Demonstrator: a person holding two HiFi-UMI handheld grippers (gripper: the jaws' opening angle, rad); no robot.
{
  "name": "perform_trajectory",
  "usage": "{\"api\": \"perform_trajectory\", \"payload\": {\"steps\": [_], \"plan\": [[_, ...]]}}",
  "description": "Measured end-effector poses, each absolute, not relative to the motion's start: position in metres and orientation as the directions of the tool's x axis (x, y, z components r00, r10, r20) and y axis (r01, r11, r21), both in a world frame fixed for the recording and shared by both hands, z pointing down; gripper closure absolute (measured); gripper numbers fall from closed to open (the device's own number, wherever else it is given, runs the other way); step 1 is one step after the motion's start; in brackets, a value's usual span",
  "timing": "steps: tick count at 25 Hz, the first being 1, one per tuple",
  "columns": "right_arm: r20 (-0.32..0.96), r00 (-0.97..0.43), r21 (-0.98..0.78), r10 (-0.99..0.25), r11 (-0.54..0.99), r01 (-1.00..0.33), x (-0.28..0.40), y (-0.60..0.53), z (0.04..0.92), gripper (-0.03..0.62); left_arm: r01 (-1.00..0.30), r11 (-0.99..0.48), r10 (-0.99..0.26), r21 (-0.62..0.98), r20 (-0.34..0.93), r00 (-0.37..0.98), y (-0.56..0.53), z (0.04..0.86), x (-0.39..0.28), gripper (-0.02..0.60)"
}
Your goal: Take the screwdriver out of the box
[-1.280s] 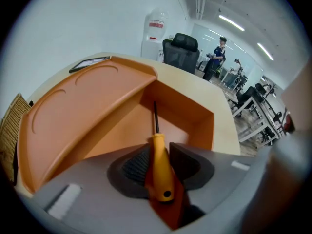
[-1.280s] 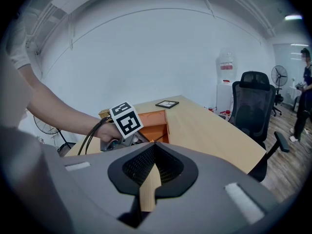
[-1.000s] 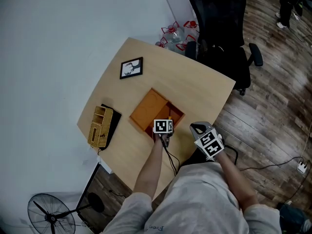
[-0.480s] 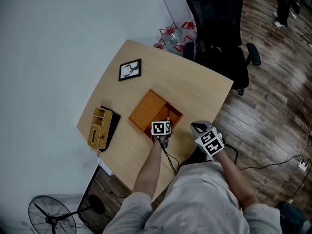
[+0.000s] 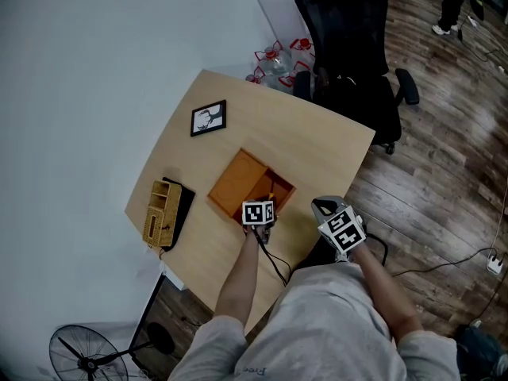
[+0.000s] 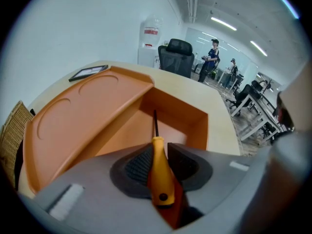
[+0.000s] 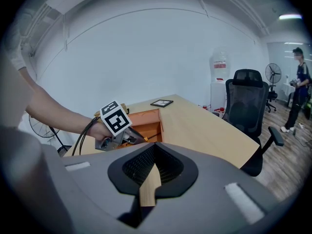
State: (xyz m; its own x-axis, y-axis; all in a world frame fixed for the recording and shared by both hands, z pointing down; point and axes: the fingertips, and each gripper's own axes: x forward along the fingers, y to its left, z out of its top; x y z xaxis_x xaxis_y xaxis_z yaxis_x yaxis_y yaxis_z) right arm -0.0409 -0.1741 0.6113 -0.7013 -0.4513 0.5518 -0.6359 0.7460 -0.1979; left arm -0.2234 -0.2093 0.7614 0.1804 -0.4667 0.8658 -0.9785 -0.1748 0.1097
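An orange box lies open on the wooden table, its lid folded back to the left. Inside it lies the screwdriver, with a yellow handle and a thin dark shaft. My left gripper points steeply down into the box's near end. Its jaws are closing around the handle, which touches the left pad, while a thin gap shows at the right pad. In the head view that gripper sits over the box's near corner. My right gripper is shut and empty, held off the table's near edge.
A framed picture lies at the table's far left, and a wicker basket on a black pad stands at its left edge. A black office chair and water bottles stand beyond the table. A floor fan stands near left.
The head view has drifted a little. The left gripper stays over the near end of the box and the right gripper keeps its place by the table edge.
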Motion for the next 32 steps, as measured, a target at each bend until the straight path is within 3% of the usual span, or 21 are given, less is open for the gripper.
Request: {"api": "perform_trajectory", "payload": {"steps": [32], "plan": [[0.546, -0.723, -0.198, -0.424, 0.773, -0.603, -0.053, -0.171, 0.613, 0.597, -0.974, -0.189, -0.628, 0.126, 0.747, 0.219, -0.206, 0.711, -0.228, 0.451]]}}
